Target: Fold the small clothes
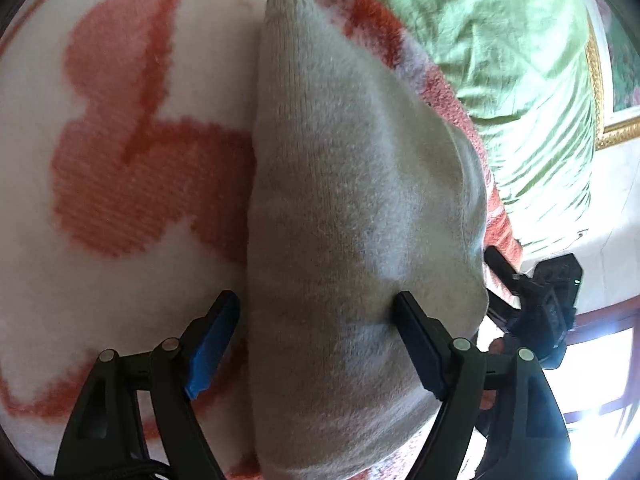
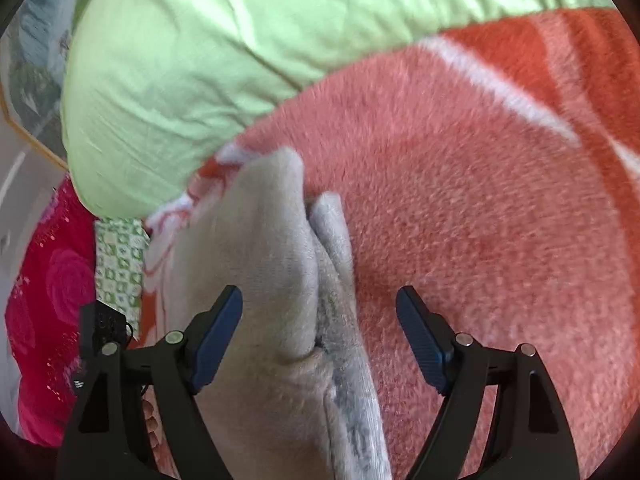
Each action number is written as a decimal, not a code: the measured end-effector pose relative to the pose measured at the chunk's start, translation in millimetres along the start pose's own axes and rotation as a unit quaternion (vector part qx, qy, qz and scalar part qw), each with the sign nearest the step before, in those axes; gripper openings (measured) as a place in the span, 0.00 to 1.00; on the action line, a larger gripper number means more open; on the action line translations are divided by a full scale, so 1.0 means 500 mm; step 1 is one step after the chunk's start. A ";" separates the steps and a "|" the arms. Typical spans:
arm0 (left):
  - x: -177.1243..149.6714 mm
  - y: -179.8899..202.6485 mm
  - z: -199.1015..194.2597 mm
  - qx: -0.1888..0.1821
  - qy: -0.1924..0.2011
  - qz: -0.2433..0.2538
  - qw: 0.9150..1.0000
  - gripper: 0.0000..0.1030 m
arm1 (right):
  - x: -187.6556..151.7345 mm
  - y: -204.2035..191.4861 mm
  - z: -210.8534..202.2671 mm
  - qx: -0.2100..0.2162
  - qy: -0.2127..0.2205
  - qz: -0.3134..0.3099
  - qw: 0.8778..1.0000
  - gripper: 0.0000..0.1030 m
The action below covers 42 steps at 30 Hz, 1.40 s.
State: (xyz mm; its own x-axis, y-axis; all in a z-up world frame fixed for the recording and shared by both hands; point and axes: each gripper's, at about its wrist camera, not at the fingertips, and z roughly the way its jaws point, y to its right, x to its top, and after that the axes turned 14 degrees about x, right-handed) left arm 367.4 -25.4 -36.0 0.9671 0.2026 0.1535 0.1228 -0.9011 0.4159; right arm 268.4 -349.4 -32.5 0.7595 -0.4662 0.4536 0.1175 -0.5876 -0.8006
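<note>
Both tools stand spread, pinching nothing. The grey sock (image 1: 352, 208) lies on the orange-and-white blanket (image 1: 120, 184) between the left tool (image 1: 318, 308) pads, and just inside the right tool (image 2: 319, 304) left pad. No readable writing

The pale grey knitted sock (image 1: 352, 220) runs off the bottom edge of the left wrist view, so its lower end is unseen, and it covers much of the white-and-orange fleece blanket (image 1: 120, 152) beneath. In the right wrist view the sock is motion-blurred, and the light green pillow (image 2: 192, 60) is cut by the top edge.
</note>
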 end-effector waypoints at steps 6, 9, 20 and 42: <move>-0.005 0.013 0.019 -0.018 -0.001 -0.002 1.000 0.65 | -0.028 -0.004 0.058 0.019 -0.050 -0.002 0.999 0.56; -0.008 0.017 0.006 -0.029 0.011 0.002 1.000 0.49 | -0.039 -0.009 0.055 0.031 -0.048 0.016 0.998 0.39; -0.065 -0.058 -0.205 -0.047 0.071 0.043 0.995 0.39 | -0.116 -0.172 0.022 0.118 -0.027 0.022 0.992 0.33; -0.196 -0.371 -0.357 0.023 0.070 -0.013 0.997 0.44 | -0.304 -0.291 0.284 0.163 -0.130 0.053 0.977 0.35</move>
State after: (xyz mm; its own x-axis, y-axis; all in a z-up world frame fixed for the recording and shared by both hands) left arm 210.2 190.0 31.7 0.9233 0.2744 0.2688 0.1603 -0.9112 0.3795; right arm 226.7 -98.9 -40.9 0.9099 -0.3045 0.2817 0.1957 -0.2836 -0.9387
